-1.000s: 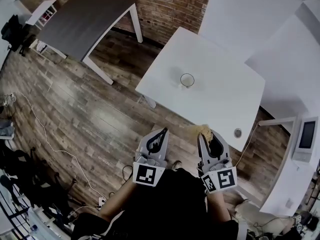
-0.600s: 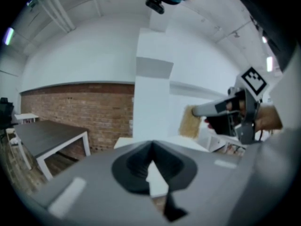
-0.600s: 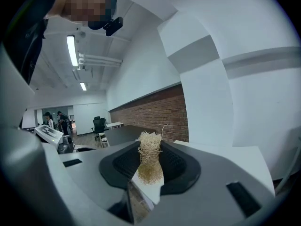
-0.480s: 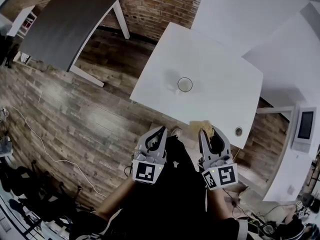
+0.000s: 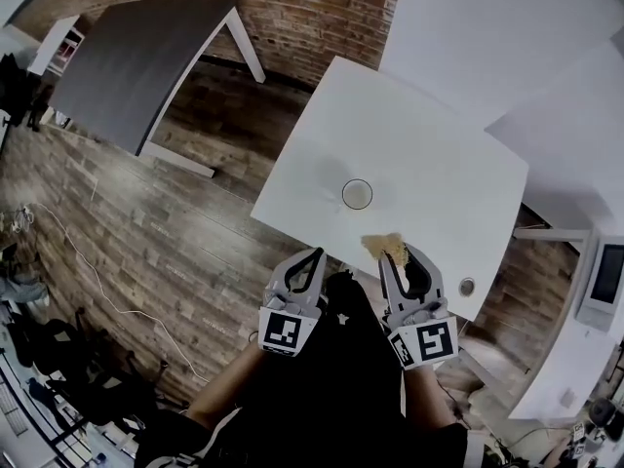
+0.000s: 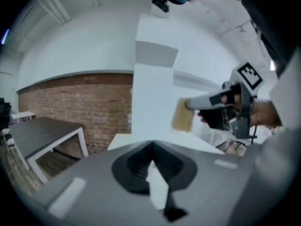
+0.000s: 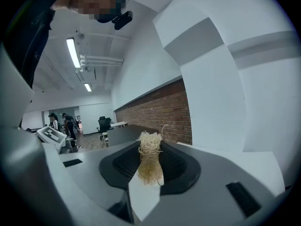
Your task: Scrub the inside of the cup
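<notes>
A clear glass cup [image 5: 357,194] stands on the white table [image 5: 439,164], near its front left part. My right gripper [image 5: 395,255] is shut on a tan fibrous scrubber [image 5: 384,245], held over the table's near edge, a little short of the cup. The scrubber [image 7: 149,164] sticks up from between the closed jaws in the right gripper view. My left gripper [image 5: 315,258] is shut and holds nothing, over the wooden floor just off the table's near edge. In the left gripper view the right gripper [image 6: 221,100] and scrubber [image 6: 182,115] show at the right.
A grey table [image 5: 136,61] stands at the far left by a brick wall [image 5: 312,13]. A small round fitting [image 5: 467,287] sits in the white table's near right corner. White walls rise behind the table. Cables [image 5: 88,281] lie on the floor at left.
The white table and cup have drawn nearer in the head view. My right gripper with the scrubber now reaches over the table's near edge. Both grippers stay shut.
</notes>
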A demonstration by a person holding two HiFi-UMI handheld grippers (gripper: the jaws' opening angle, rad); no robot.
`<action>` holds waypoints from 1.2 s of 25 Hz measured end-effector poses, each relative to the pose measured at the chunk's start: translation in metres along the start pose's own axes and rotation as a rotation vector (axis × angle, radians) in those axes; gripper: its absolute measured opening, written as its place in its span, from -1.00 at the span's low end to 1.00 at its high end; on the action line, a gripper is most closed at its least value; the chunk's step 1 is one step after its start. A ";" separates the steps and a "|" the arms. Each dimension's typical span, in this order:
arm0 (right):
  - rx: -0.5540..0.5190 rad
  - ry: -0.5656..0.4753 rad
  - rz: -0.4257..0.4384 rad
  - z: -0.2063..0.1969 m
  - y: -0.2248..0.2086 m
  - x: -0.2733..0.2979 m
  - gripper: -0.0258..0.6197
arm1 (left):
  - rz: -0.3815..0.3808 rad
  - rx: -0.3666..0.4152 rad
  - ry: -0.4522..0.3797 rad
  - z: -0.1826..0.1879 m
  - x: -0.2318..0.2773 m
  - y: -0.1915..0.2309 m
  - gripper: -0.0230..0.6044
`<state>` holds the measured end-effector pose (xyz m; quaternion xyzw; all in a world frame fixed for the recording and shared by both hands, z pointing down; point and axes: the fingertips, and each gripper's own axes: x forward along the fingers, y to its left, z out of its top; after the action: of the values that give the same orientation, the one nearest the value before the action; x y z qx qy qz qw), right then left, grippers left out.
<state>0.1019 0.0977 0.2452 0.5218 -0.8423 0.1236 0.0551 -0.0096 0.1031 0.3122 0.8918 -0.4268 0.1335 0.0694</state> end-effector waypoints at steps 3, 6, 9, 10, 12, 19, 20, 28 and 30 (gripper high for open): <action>0.007 0.007 0.024 0.004 -0.012 0.013 -0.59 | 0.012 0.018 -0.007 0.009 0.016 0.006 -0.92; -0.003 0.035 0.027 0.000 -0.019 0.029 -0.59 | 0.005 0.020 0.026 0.000 0.033 0.017 -0.91; 0.011 0.070 0.003 -0.014 -0.024 0.042 -0.59 | -0.038 0.030 0.105 -0.027 0.046 0.026 -0.91; 0.014 0.079 -0.008 -0.020 -0.026 0.048 -0.59 | -0.055 0.039 0.125 -0.034 0.051 0.029 -0.91; 0.019 0.098 -0.030 -0.032 -0.033 0.062 -0.60 | -0.095 0.050 0.161 -0.050 0.067 0.036 -0.88; 0.061 0.165 -0.073 -0.079 -0.047 0.099 -0.60 | -0.225 0.128 0.258 -0.109 0.113 0.030 -0.64; 0.060 0.172 -0.076 -0.086 -0.050 0.107 -0.60 | -0.229 0.149 0.259 -0.122 0.120 0.029 -0.62; 0.050 0.225 -0.079 -0.110 -0.060 0.144 -0.60 | -0.246 0.198 0.282 -0.152 0.151 0.020 -0.64; 0.038 0.259 -0.073 -0.120 -0.060 0.152 -0.60 | -0.245 0.199 0.284 -0.152 0.156 0.024 -0.67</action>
<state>0.0830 -0.0274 0.4037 0.5328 -0.8059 0.2040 0.1581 0.0380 0.0081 0.5045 0.9117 -0.2858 0.2898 0.0564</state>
